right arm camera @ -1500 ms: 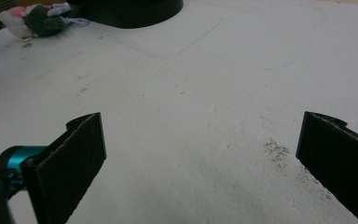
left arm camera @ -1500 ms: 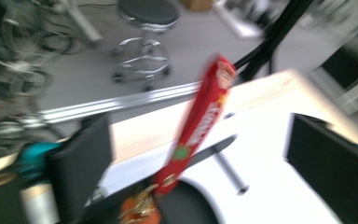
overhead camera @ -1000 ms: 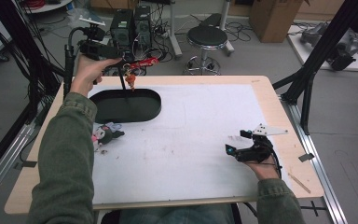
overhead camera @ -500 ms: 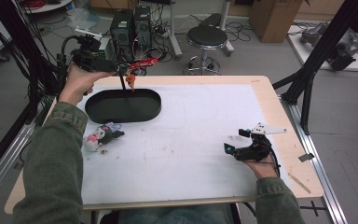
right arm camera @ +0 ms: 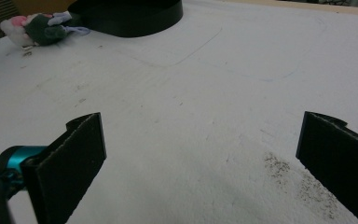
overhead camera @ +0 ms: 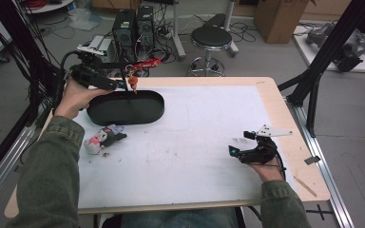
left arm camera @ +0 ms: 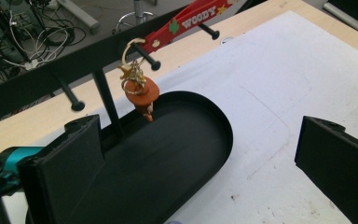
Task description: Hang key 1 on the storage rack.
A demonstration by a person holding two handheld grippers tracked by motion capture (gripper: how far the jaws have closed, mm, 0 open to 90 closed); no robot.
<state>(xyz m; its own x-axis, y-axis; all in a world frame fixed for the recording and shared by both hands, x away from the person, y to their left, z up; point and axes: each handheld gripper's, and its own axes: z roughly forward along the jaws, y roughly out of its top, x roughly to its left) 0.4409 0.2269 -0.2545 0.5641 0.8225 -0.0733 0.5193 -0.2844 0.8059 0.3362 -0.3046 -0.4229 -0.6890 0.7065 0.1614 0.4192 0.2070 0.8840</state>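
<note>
Workshop table with white mat point(overhead camera: 209, 142), computers and a stool on the floor behind. Item: orange keychain figure point(left arm camera: 141, 93) on a gold ring, hung from a peg of the black rack point(left arm camera: 98, 56) above the black oval tray point(overhead camera: 123, 108); red lanyard point(left arm camera: 186, 21) attached. Likely light, rigid, free-swinging; best taken at the figure's body. Left gripper point(left arm camera: 200, 154): raised beside the tray, jaws wide, empty. Right gripper point(overhead camera: 237, 151): low on the mat, jaws wide, empty. Plush toy point(overhead camera: 102, 138) lies near the tray.

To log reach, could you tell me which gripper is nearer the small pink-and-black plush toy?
Left. The left gripper is just beyond the plush toy, above the tray; the right gripper is far across the table.
</note>
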